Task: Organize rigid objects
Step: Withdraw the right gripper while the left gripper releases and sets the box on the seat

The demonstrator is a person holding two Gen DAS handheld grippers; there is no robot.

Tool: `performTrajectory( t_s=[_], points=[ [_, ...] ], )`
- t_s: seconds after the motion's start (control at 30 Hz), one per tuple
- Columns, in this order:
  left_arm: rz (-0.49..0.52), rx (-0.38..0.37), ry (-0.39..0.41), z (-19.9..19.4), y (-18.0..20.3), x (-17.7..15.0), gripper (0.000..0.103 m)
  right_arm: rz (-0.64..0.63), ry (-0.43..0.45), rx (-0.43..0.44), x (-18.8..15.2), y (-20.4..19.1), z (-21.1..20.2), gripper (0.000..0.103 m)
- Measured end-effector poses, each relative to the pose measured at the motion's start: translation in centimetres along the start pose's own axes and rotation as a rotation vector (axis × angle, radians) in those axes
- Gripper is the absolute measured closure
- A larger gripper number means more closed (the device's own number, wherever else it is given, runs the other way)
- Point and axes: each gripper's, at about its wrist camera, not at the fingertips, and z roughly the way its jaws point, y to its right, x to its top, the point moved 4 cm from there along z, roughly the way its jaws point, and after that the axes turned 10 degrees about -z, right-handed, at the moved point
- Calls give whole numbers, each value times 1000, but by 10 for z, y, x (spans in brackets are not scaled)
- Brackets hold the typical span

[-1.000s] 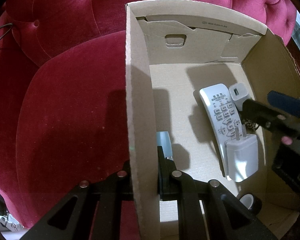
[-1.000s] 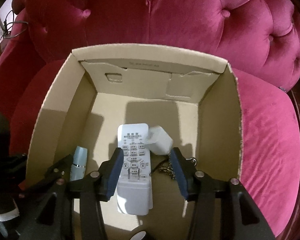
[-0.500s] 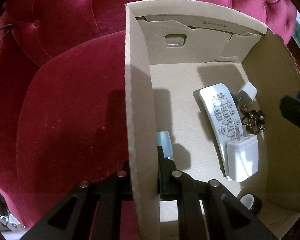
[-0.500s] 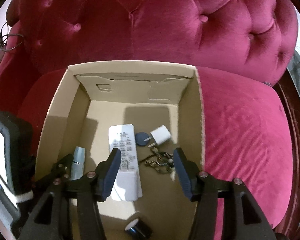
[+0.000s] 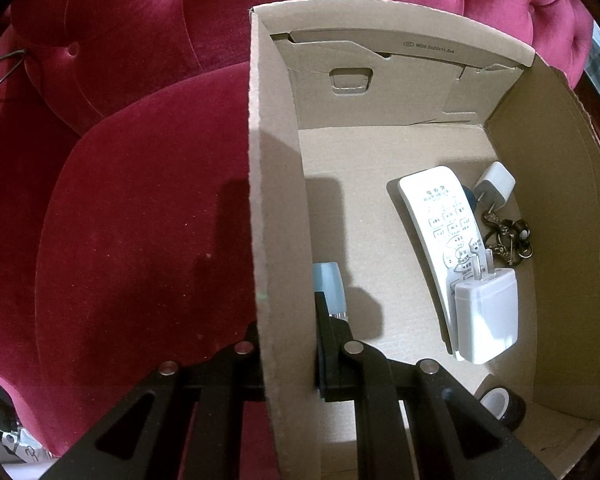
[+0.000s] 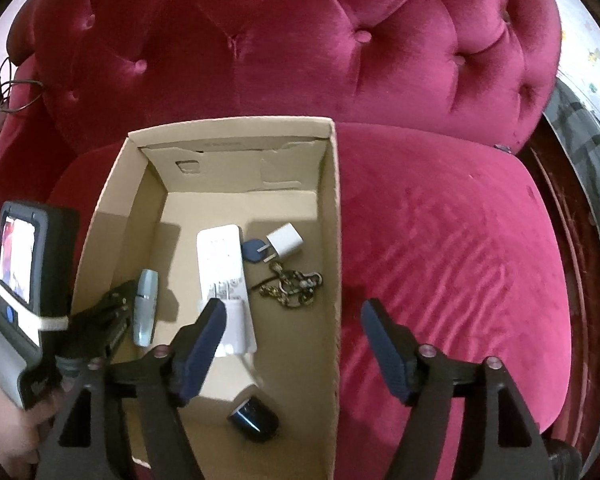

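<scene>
Now we see the right gripper (image 6: 290,344) higher and further back than a second ago, when its fingers straddled the white remote (image 6: 222,262) low inside the cardboard box (image 6: 335,240). Its jaws have just been opening and stand wide with nothing between the pads; one blue fingertip (image 6: 208,334) hangs over the near end of the remote, the other over the red velvet sofa seat (image 6: 452,264) to the right of the box wall. The small white charger (image 6: 284,240), which lay under that gripper before, rests on the box floor at the far right, with a dark blue tag (image 6: 253,251) and a bunch of keys (image 6: 296,286) beside it.

The left gripper (image 5: 288,344) is clamped narrow on the left wall of the box, as it was a second ago, one finger outside and one inside.

The remote lies flat on the box floor, its long axis running near to far, with a larger white plug adapter (image 5: 486,320) lying on its near end. A pale blue tube (image 6: 145,306) lies along the left wall, also near to far. A dark roll of tape (image 6: 254,418) sits at the near side.
</scene>
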Motion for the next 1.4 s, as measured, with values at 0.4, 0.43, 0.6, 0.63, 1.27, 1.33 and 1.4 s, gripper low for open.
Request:
performTrajectory(
  t_s=[0.4,0.43,0.6,0.63,1.27,1.33,1.4],
  points=[
    [3,6,1,0,-1,0,87,6,33,-32,-10,2,-19,0],
    [2,12,2,-1,-1,1,86,6,36,-33,-10,2,-20,0],
    [8,45,18,-6,-1,0,70,-13,52,-51,-8,1,-25,0],
    [13,47,27,-8,0,-1,58,-11,53,-51,-8,2,-26,0],
    [3,33,85,-75,6,-22,0,27,87,-20,-13,15,-58,0],
    [8,38,97,-86,13,-26,0,28,92,-14,-14,16,-66,0],
    [7,46,113,-95,13,-28,0,22,94,-13,-15,17,-72,0]
  ],
)
